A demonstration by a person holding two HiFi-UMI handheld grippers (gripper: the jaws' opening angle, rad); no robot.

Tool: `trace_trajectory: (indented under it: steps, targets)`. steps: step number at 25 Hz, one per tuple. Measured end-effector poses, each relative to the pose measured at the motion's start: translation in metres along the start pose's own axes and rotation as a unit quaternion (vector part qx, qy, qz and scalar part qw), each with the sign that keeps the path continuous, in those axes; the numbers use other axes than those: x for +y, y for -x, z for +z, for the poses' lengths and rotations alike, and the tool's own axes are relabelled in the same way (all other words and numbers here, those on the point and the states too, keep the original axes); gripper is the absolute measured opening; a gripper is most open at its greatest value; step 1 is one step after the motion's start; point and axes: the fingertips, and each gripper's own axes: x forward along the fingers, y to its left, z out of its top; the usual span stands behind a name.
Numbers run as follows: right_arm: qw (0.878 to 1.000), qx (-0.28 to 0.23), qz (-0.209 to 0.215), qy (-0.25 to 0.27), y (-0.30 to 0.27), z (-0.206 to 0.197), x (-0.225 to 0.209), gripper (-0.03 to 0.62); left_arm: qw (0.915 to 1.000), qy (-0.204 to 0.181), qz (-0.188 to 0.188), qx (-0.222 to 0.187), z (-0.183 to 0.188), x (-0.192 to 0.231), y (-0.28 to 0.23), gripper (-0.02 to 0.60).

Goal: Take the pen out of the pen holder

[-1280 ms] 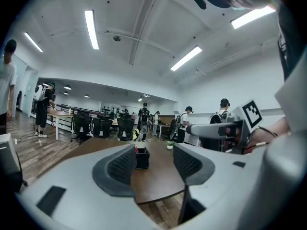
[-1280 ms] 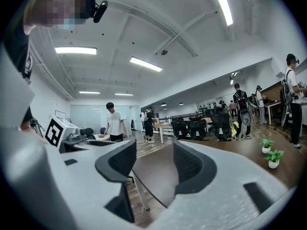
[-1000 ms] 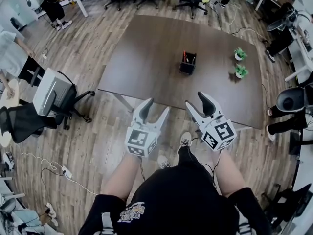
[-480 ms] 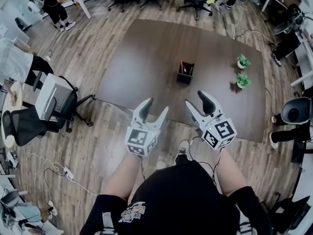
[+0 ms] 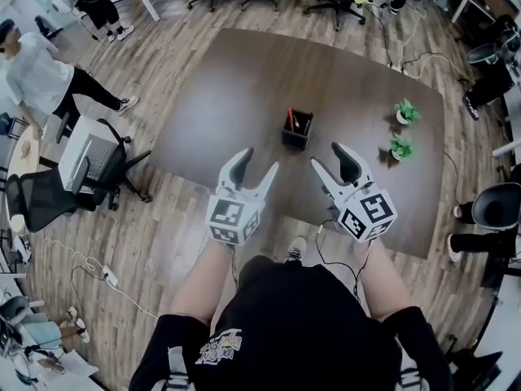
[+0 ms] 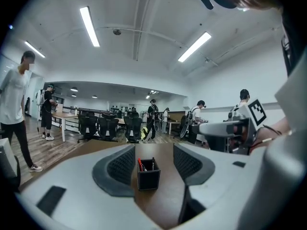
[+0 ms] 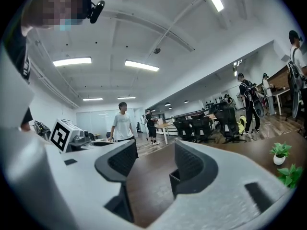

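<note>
At the surface's (image 5: 244, 80) near edge I hold left hand-held gripper (image 5: 259, 161) and right hand-held gripper (image 5: 328, 156) wide, left lined on pen holder (image 5: 296, 132).

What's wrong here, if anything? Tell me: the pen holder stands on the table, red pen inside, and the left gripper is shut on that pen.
The left gripper is open, not shut. The left gripper view shows its jaws apart, with the red pen in the pen holder beyond them.
</note>
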Motion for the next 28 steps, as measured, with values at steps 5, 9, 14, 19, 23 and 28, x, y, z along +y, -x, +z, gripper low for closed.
trace_trajectory:
  steps: [5,9,14,19,23,28]
  targets:
    - [1.000,-0.001,-0.006,-0.009,0.004,-0.001,-0.027,0.256,0.9999,0.002,-0.003,0.011,-0.001,-0.003,-0.032,0.225]
    - [1.000,0.001,-0.018,-0.018,0.004,-0.005,-0.041,0.256,0.9998,0.010,-0.009,0.014,-0.001,0.000,-0.050,0.224]
    - [0.999,0.008,-0.039,-0.027,-0.005,-0.012,-0.054,0.256,0.9992,0.015,-0.029,0.022,-0.008,0.009,-0.075,0.224]
    - [0.997,0.008,-0.072,-0.041,-0.023,-0.018,-0.067,0.256,0.9973,0.016,-0.061,0.036,-0.016,0.025,-0.102,0.224]
    - [0.994,0.012,-0.097,-0.045,-0.039,-0.021,-0.077,0.256,0.9946,0.018,-0.089,0.050,-0.026,0.036,-0.127,0.224]
    - [0.990,0.017,-0.127,-0.056,-0.057,-0.026,-0.090,0.256,0.9899,0.018,-0.121,0.072,-0.042,0.048,-0.156,0.224]
